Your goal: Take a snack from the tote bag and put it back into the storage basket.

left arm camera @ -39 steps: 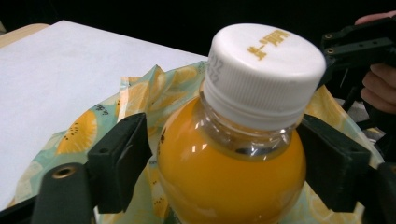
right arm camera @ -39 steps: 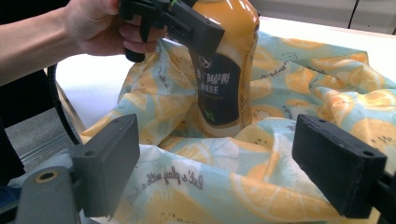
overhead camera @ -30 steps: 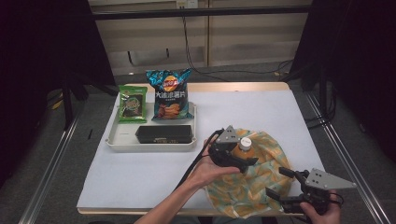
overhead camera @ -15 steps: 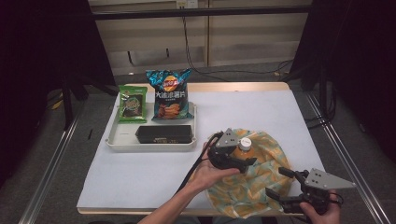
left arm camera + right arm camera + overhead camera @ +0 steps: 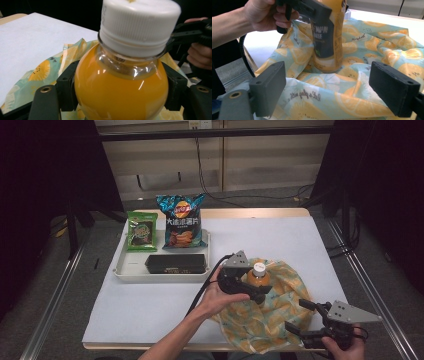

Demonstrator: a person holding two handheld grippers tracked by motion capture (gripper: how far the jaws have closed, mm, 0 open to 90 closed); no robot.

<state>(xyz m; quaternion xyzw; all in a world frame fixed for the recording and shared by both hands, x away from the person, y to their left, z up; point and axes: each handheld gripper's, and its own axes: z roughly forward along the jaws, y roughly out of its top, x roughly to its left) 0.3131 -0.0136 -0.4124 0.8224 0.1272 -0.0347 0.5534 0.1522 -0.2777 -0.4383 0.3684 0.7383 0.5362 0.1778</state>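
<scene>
The white table (image 5: 300, 245) carries a tray (image 5: 122, 270) and patterned cloth (image 5: 260, 325).

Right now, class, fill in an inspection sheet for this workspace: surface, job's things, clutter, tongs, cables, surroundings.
Surface: white table, wooden edge at the far side.
Job's things: orange juice bottle with white cap, upright on the fruit-print cloth.
Clutter: white tray holding a green snack bag, a blue chip bag and a black box.
Tongs: left tongs shut on the bottle; right tongs open, above the cloth's near edge.
Cables: black cable trailing from the left tongs.
Surroundings: dark curtains, floor wires.
</scene>
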